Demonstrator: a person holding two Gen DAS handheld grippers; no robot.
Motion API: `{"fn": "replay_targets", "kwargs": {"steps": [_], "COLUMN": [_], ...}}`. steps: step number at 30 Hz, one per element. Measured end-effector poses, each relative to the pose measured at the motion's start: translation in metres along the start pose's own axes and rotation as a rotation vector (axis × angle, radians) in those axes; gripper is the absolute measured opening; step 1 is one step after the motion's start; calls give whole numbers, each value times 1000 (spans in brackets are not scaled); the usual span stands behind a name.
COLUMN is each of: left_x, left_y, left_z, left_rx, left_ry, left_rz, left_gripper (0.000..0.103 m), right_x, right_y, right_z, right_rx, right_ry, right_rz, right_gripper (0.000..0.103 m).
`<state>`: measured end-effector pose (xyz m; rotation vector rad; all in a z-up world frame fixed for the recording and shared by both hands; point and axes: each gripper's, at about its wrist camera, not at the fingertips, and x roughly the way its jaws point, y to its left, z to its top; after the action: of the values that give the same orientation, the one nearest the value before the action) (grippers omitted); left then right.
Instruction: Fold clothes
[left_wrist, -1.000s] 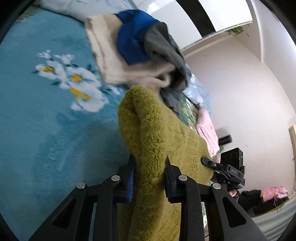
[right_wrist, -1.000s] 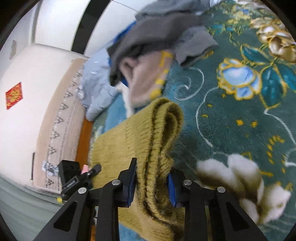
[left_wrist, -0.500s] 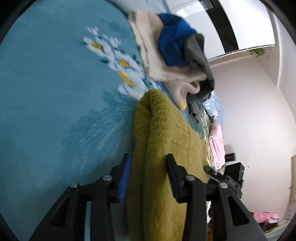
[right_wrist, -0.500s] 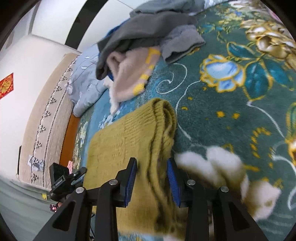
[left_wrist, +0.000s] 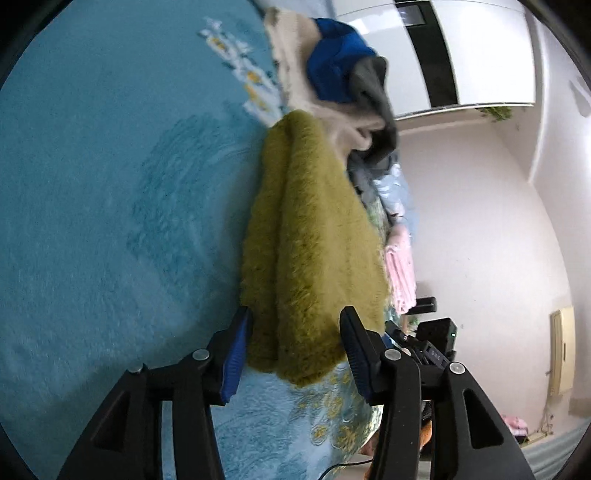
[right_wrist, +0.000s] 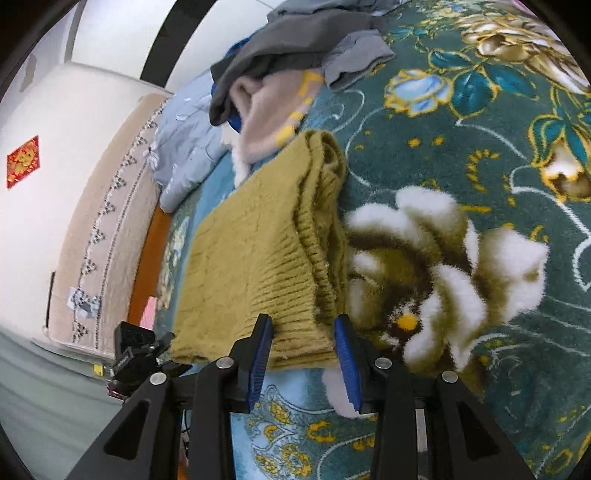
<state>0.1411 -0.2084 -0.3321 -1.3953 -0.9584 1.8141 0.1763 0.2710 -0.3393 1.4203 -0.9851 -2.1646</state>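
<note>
Your left gripper (left_wrist: 295, 343) has its fingers (left_wrist: 236, 350) spread wide, one on each side of the near end of the olive-green sweater (left_wrist: 310, 236); the pads show a gap to the knit on both sides, so nothing is clamped. Your right gripper (right_wrist: 304, 350) likewise has its fingers (right_wrist: 345, 354) parted, straddling the ribbed hem of the same sweater (right_wrist: 258, 258) with space visible at each pad.

The sweater lies folded on the bed, resting flat on the teal floral blanket (left_wrist: 92, 221). In the right wrist view its folded edge runs along the side nearest the large white flower print (right_wrist: 443, 266), with several knit layers stacked there. The hem end sits just in front of both grippers, near the edge of the bed.

Beyond the far end of the sweater lies a loose pile of clothes (right_wrist: 295, 55): grey, blue, and cream or pale pink garments heaped together, touching or just beside the sweater's far edge. A folded pink garment (left_wrist: 400, 273) lies past the sweater's right side in the left wrist view. A light blue quilt (right_wrist: 188, 147) is bunched against the headboard (right_wrist: 103, 206).
</note>
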Motion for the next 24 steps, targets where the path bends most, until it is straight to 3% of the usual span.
{"fn": "replay_targets", "kwargs": {"steps": [3, 4, 5, 8, 12, 16, 24], "left_x": [1, 2, 2, 0, -2, 10, 6], "left_y": [-6, -8, -10, -20, -25, 4, 9], "left_z": [-3, -4, -5, -5, -6, -11, -17], "left_rx": [17, 22, 28, 57, 104, 38, 52], "left_ry": [-3, -3, -4, -19, -43, -12, -21], "left_rz": [6, 8, 10, -5, -14, 17, 21], "left_gripper": [48, 43, 25, 18, 17, 17, 17], "right_x": [1, 0, -2, -18, -22, -11, -5], "right_y": [-2, -1, 1, 9, 5, -11, -20], "right_z": [1, 3, 5, 9, 2, -4, -7], "right_rx": [0, -3, -8, -46, -71, -41, -21], "right_ry": [6, 0, -9, -69, -73, -43, -31], "right_rz": [-15, -16, -14, 34, 14, -12, -15], "right_gripper": [32, 26, 21, 16, 14, 14, 14]}}
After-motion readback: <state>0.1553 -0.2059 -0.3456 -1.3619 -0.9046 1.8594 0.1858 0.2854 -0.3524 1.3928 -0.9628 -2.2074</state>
